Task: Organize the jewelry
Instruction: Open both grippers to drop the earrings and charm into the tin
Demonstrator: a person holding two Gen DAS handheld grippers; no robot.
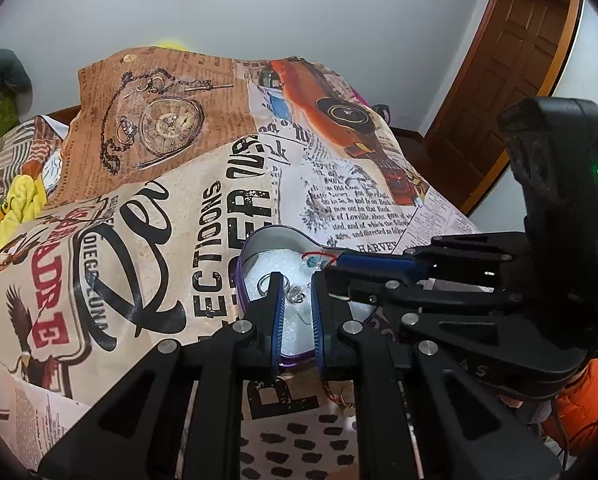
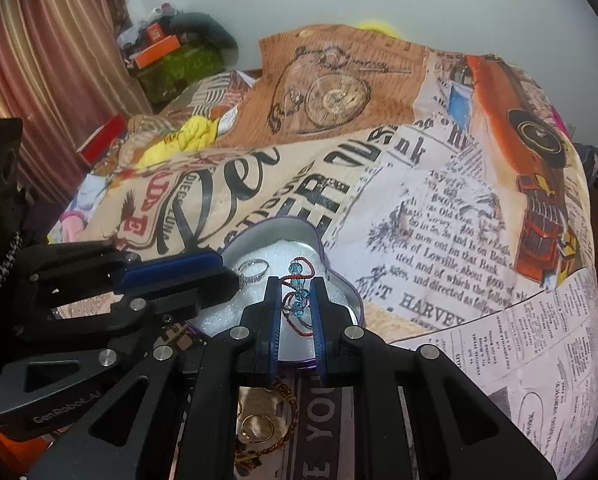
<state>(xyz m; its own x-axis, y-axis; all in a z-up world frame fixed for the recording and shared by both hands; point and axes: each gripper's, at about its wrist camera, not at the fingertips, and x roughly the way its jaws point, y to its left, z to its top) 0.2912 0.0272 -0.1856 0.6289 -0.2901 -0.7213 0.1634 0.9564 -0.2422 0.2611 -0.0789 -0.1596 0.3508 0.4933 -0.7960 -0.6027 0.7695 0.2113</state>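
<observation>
A heart-shaped tin (image 2: 331,254) lies open on a bed under a newsprint-patterned spread (image 2: 439,216). Its floor is white foam, and its lobes point away from the cameras.

The right claw (image 2: 296,280) hangs over the tin with its blue pads drawn close, pinching a red-cord bracelet (image 2: 299,292) strung with blue beads. The bracelet's long axis runs along the line of the fingers, from a loop near the fingers' roots up past the tips, where a bead and a bend of cord stick out toward the tin's far wall. Whether its lower loop touches the foam cannot be told.

The left claw (image 1: 296,280) is also over the tin, pads close together. In its own view small silver pieces (image 1: 295,292) sit between the fingertips, but whether they are pinched or merely lie on the foam behind cannot be told. A silver ring (image 2: 253,269) rests on the foam just beside the left claw's tip, leaning slightly.

Near the cameras, outside the tin, a gold ring (image 2: 259,428) and a braided bracelet (image 2: 287,424) lie on the spread.
</observation>
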